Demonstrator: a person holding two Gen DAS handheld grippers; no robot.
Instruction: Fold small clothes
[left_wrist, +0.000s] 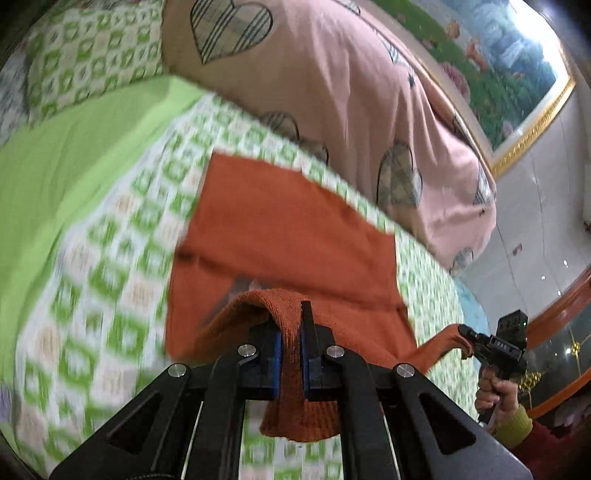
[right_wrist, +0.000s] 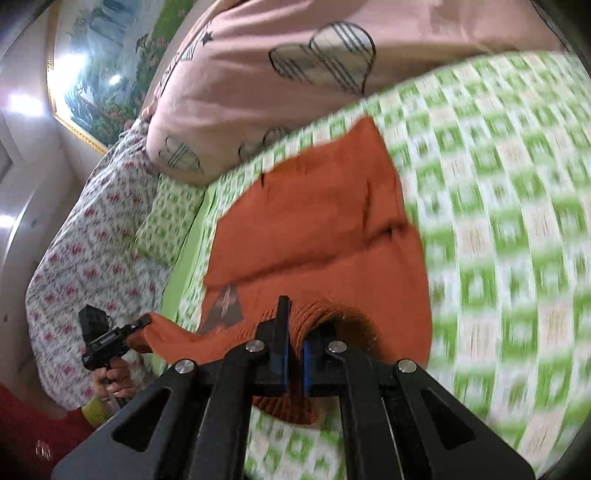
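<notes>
A small orange knitted garment (left_wrist: 288, 236) lies on the green-and-white checked bed cover, also in the right wrist view (right_wrist: 317, 229). My left gripper (left_wrist: 291, 332) is shut on its near ribbed edge, lifted off the bed; it also shows in the right wrist view (right_wrist: 142, 325). My right gripper (right_wrist: 293, 332) is shut on the other near corner of the garment; it shows in the left wrist view (left_wrist: 466, 334). The near edge hangs stretched between both grippers. A grey patch (right_wrist: 225, 306) shows on the garment.
A pink duvet with heart prints (left_wrist: 351, 92) is piled at the far side of the bed. A green checked pillow (left_wrist: 85, 59) and a floral quilt (right_wrist: 85, 251) lie to the left. A gold-framed picture (left_wrist: 517, 74) hangs on the wall.
</notes>
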